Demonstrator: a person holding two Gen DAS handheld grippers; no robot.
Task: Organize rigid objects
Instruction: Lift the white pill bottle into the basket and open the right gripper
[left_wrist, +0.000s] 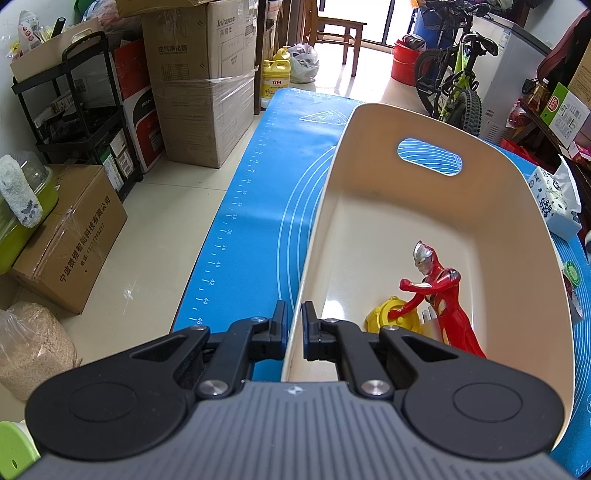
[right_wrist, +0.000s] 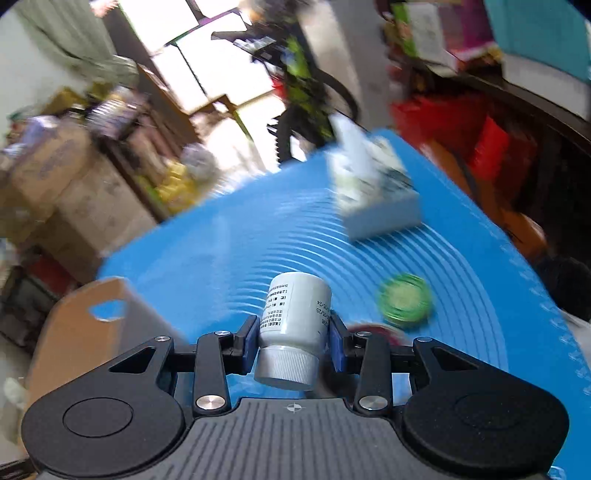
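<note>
Nearby, a tissue box (right_wrist: 373, 192) and green disc (right_wrist: 404, 299) sit on the blue mat (right_wrist: 207, 251).

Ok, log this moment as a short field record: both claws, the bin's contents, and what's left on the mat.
left claw: clamped on the cream bin's wall
right claw: shut on white bottle, cap toward the camera
in bin: red figure, yellow toy
on blue mat: tissue pack, green disc
view quality: right wrist view blurred
</note>
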